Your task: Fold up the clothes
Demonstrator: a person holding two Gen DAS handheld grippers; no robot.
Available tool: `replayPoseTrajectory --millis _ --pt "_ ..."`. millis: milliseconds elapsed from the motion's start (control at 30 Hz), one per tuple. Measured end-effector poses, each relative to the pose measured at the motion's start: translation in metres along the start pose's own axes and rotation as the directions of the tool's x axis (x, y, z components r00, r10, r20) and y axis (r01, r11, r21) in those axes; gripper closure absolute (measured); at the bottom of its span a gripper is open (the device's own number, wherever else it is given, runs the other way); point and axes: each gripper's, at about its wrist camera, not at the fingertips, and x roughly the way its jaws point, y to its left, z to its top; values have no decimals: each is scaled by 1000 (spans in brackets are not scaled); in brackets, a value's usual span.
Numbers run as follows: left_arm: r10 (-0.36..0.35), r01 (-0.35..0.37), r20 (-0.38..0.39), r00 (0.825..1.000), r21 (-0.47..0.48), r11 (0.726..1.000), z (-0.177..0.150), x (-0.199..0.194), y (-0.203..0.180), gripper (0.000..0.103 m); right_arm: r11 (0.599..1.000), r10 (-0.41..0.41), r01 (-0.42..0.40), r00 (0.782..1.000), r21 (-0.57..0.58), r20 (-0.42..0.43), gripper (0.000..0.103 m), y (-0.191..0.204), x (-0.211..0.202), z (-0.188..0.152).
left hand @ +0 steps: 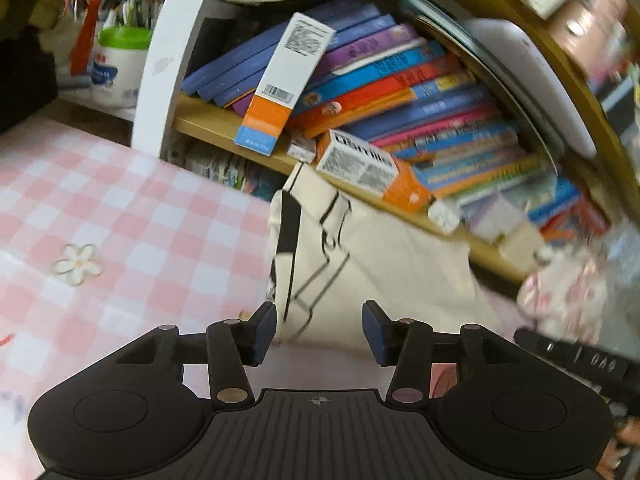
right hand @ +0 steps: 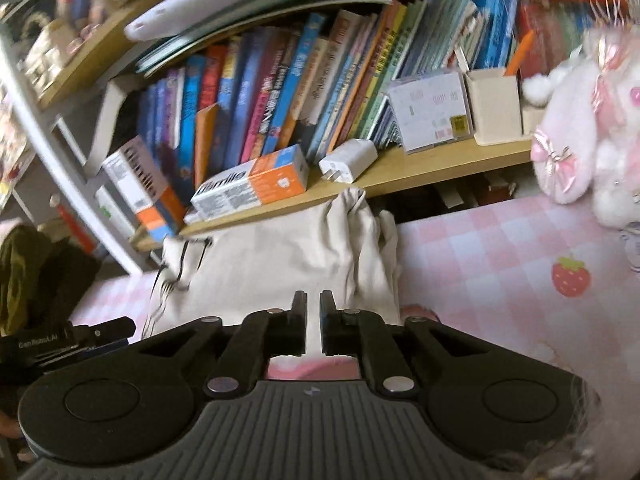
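Observation:
A cream garment with black line print (left hand: 372, 264) lies on the pink checked cloth (left hand: 132, 220), bunched up against the bookshelf. My left gripper (left hand: 319, 332) is open, its fingers either side of the garment's near edge, gripping nothing. In the right wrist view the same garment (right hand: 280, 260) lies ahead. My right gripper (right hand: 313, 316) is nearly closed, with a narrow gap between the jaws and the garment's near edge in it. The left gripper's body (right hand: 72, 340) shows at the left edge.
A wooden shelf (right hand: 420, 168) with several books and orange-and-white boxes (right hand: 256, 184) stands right behind the garment. A pink plush toy (right hand: 592, 128) sits at the right. A pen pot (left hand: 120, 60) stands far left. A dark garment (right hand: 28, 276) lies at the left.

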Motion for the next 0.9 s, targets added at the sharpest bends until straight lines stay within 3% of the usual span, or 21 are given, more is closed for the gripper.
replayPoseTrajectory --millis 67,133,267,367,467,567,900 --pt "27 -28 18 999 34 999 -6 -12 -5 48 999 -24 24 1000 -37 11 64 9 -11 -8" --pt "56 -59 41 998 67 996 -10 -23 -10 39 996 -49 51 998 -77 30 59 18 -22 -16" --pt "126 -136 75 989 149 979 -18 -38 -21 27 987 -90 98 994 -131 64 32 35 -40 -31" --pt "167 -182 91 982 195 964 -27 -47 -27 18 981 -104 115 991 -155 80 20 45 -52 -43" --pt "201 -221 109 974 224 949 -35 -53 -31 9 976 -126 139 988 -167 84 15 51 -59 -53" --pt "226 -249 121 967 242 938 -42 -60 -32 8 971 -151 164 985 -175 84 12 57 -65 -64" --pt "242 -255 85 967 227 940 -67 -82 -34 2 956 -236 246 969 -159 75 3 68 -84 -97"
